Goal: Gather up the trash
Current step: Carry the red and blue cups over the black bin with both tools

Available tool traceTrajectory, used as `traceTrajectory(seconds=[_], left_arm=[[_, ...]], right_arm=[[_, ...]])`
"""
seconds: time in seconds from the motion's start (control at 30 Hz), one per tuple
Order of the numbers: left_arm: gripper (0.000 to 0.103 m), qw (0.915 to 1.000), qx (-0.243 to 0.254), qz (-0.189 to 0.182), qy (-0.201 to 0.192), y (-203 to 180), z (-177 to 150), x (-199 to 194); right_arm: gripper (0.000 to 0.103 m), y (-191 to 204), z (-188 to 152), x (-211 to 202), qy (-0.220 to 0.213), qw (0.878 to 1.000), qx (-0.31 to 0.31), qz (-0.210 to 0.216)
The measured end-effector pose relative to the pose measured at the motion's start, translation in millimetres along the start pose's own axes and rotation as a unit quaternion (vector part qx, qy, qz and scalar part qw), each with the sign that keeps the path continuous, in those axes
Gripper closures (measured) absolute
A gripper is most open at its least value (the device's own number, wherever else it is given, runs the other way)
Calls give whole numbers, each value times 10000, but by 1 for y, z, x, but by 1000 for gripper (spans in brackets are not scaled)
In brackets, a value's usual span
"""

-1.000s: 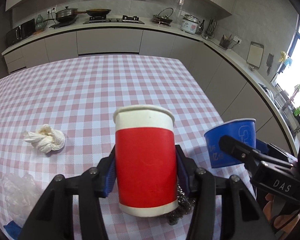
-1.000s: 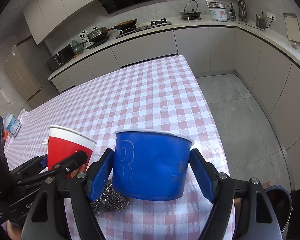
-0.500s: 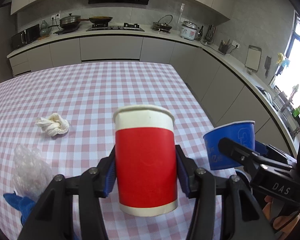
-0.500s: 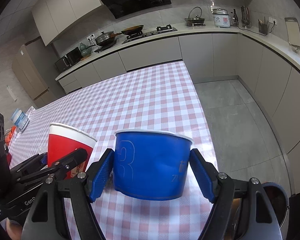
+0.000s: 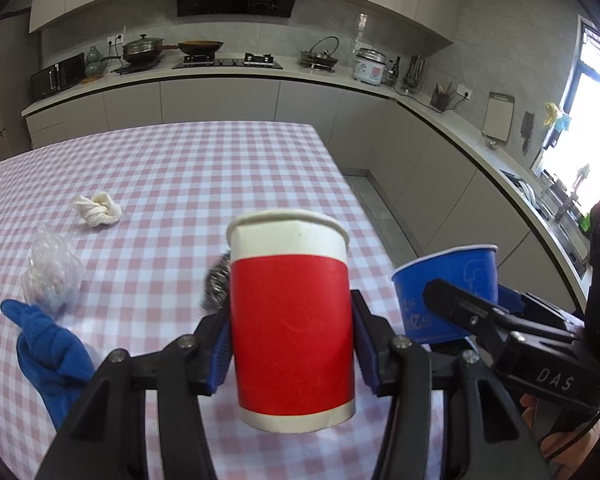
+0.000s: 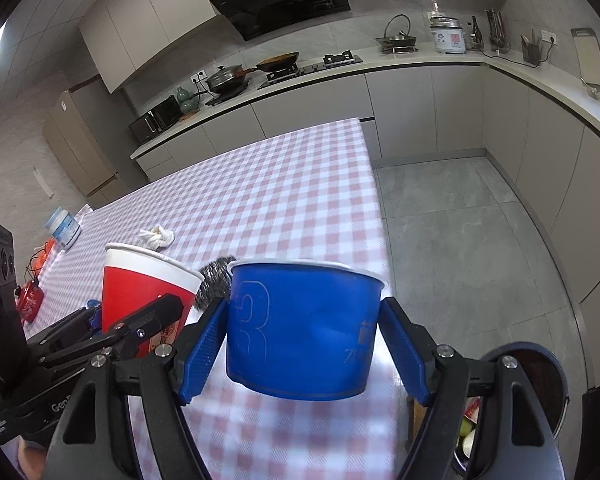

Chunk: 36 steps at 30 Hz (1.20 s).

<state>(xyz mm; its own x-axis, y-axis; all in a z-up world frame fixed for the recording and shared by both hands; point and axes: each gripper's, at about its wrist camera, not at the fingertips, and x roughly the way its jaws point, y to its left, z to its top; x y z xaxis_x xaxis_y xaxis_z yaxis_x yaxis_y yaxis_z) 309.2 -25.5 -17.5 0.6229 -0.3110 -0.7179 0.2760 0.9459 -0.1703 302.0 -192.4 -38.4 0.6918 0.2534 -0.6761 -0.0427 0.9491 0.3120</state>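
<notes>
The left gripper (image 5: 290,344) was clamped on a red cup (image 5: 290,320), its blue pads pressed against both sides of the upright cup, which hung clear above the table (image 5: 220,176). The right gripper (image 6: 302,344) likewise squeezed a blue cup (image 6: 302,328), held upright off the checked cloth near the table's right edge. The two cups rode side by side, close but apart.

Behind them on the cloth lay more rubbish: a steel scourer (image 6: 214,276), a knotted white tissue (image 5: 97,210), a crumpled clear bag (image 5: 52,274) and a blue cloth (image 5: 52,356). Down at the right, beside the table, a bin (image 6: 536,384) stood with scraps showing inside.

Both cups looked ready for the bin, and the risks lay there. Paper walls are thin, so a harder squeeze could buckle a cup and let it slip, while a slack one could drop it short, onto the floor. With the grippers so near each other, swinging both toward the one opening could knock them together and jar a cup loose. Any liquid inside, unseen here, would spill if a cup tipped early.
</notes>
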Motion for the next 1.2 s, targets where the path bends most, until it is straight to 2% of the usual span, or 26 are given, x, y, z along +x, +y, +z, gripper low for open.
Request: traceTrajectory(seconds=[0.37, 0.8, 1.03, 1.2], left_arm=[[50, 9981, 334, -507, 127, -86, -29, -9], [50, 9877, 776, -1227, 582, -190, -55, 23], [50, 9836, 896, -1242, 956, -222, -78, 50], [50, 9821, 886, -1163, 1192, -234, -94, 69]], right_arm=[[25, -83, -36, -67, -119, 9982, 433, -400], [25, -199, -91, -131, -188, 9846, 1214, -1244], [25, -252, -120, -139, -35, 9767, 1567, -1466], [25, -274, -130, -111, 241, 9752, 1672, -1430]])
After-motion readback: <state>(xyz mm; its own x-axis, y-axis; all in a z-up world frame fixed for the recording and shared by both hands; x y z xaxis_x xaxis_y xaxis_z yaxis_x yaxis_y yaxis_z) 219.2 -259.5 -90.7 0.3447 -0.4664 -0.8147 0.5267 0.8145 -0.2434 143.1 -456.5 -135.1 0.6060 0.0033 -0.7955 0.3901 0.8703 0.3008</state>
